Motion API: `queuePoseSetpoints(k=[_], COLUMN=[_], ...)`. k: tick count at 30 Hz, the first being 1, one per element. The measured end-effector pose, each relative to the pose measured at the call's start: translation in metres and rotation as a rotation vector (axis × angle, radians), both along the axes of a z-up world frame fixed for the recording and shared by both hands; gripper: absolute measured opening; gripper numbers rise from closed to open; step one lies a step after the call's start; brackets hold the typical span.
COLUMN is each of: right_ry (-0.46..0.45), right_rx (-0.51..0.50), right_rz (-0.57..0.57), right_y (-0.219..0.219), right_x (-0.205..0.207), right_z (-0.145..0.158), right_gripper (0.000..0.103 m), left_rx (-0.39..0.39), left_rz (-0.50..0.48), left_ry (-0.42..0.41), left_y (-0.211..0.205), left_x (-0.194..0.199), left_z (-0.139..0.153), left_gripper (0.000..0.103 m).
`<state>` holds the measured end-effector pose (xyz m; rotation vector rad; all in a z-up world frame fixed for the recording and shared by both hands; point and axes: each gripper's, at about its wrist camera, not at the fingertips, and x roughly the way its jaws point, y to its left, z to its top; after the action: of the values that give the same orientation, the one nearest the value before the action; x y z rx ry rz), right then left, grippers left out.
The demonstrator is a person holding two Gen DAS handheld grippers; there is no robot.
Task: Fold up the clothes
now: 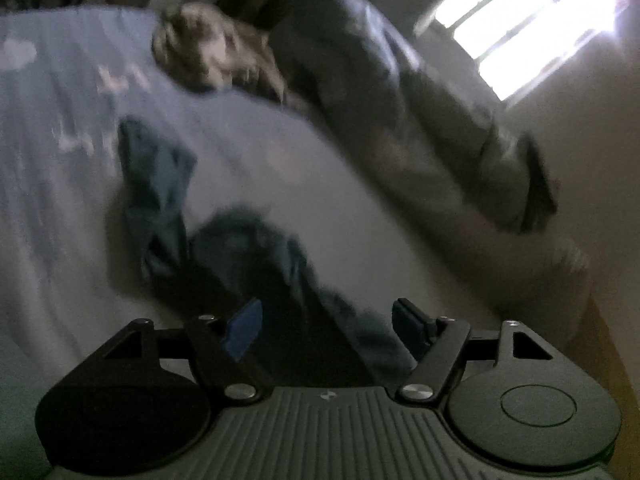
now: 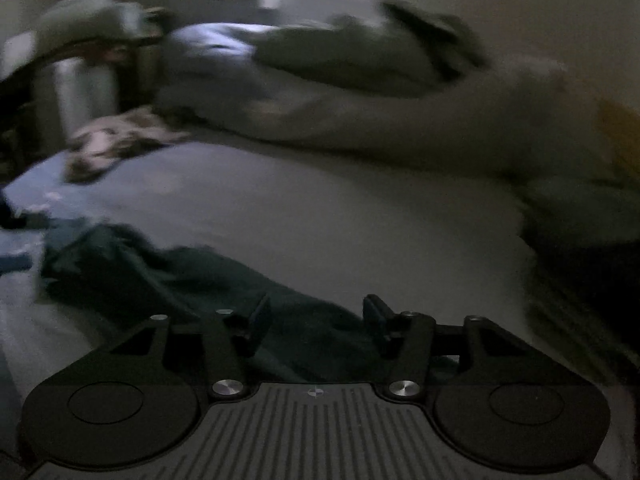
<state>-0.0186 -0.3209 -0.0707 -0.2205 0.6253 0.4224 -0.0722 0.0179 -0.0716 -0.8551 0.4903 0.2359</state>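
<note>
Currently: both tongs open over dark garment on bed

1. Bed [image 2: 320, 208]. Largest item in both views. Its pale sheet fills the middle of each picture. Both pictures are dim and blurred, so fine detail cannot be read.

2. Bedding heap [image 2: 360, 80]. Grey-green and pale covers lie bunched along the far side of the bed, below a bright window [image 1: 528, 20].

3. Patterned cloth [image 1: 208, 52]. A mottled brown and cream piece lies crumpled on the sheet, well apart from both tools.

4. Dark garment [image 2: 168, 276]. The task item lies rumpled on the near part of the sheet. One end reaches under and between the fingers of each tool. A bluer part of it [image 1: 156, 184] stretches away across the bed.

5. Left gripper [image 1: 326, 328]. Jaws stand wide apart. The garment shows in the gap; neither blue pad presses on it.

6. Right gripper [image 2: 316, 320]. Jaws are parted, less widely. Dark cloth lies below the gap, not clamped.
</note>
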Motion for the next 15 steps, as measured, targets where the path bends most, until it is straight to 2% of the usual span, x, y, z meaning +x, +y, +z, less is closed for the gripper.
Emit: queuePoseSetpoints(k=[2,9,12,15], right_ry=[-0.016,-0.016,-0.052,-0.08], right_rx=[0.001,0.005,-0.032,-0.098], right_rz=[0.099,0.418,0.554,0.664], right_y=[0.039,0.171,0.22,0.256], right_x=[0.004,-0.009,-0.022,-0.032], right_z=[-0.005,-0.015,-0.024,-0.036], right_gripper=[0.058,0.059,0.059,0.055], left_rx=[-0.012,-0.03,-0.053,-0.037], left_rz=[0.042,0.168,0.233,0.245], left_ry=[-0.03,-0.077,-0.129,-0.161], left_y=[0.003,0.025,0.04,0.047], left_x=[-0.008,-0.049,-0.07,-0.082], left_z=[0.007,0.02,0.025,0.034], left_gripper=[0.088,0.089,0.094,0.098])
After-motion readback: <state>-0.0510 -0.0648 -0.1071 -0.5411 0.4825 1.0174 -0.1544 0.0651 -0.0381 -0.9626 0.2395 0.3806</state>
